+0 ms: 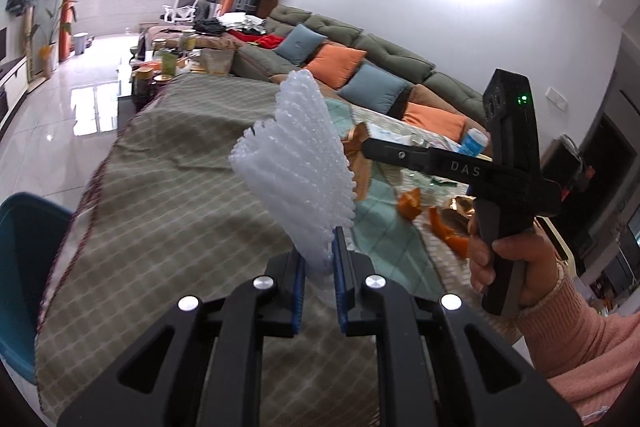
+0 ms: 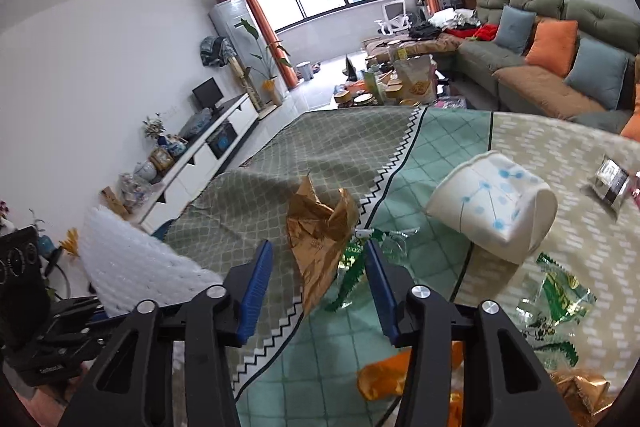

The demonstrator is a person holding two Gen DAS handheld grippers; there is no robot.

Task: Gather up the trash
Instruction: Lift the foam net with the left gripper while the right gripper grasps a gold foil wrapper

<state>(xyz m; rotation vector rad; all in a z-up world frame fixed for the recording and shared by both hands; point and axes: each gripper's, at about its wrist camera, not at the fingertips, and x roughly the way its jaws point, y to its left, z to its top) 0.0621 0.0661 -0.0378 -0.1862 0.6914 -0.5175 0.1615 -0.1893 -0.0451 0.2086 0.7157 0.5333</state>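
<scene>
My left gripper is shut on the bottom of a white foam net, which stands up above the checked tablecloth. The same foam net shows at the lower left of the right wrist view. My right gripper is open, low over the table. A crumpled brown paper wrapper stands between its blue pads, with a gap on the left side. A clear green-edged wrapper lies by the right pad. In the left wrist view a hand in a pink sleeve holds the right gripper.
A white paper cup lies on its side. A green wrapper, orange wrapper, gold foil and a dark snack packet lie scattered around it. A blue bin stands off the table's left edge. A sofa runs behind.
</scene>
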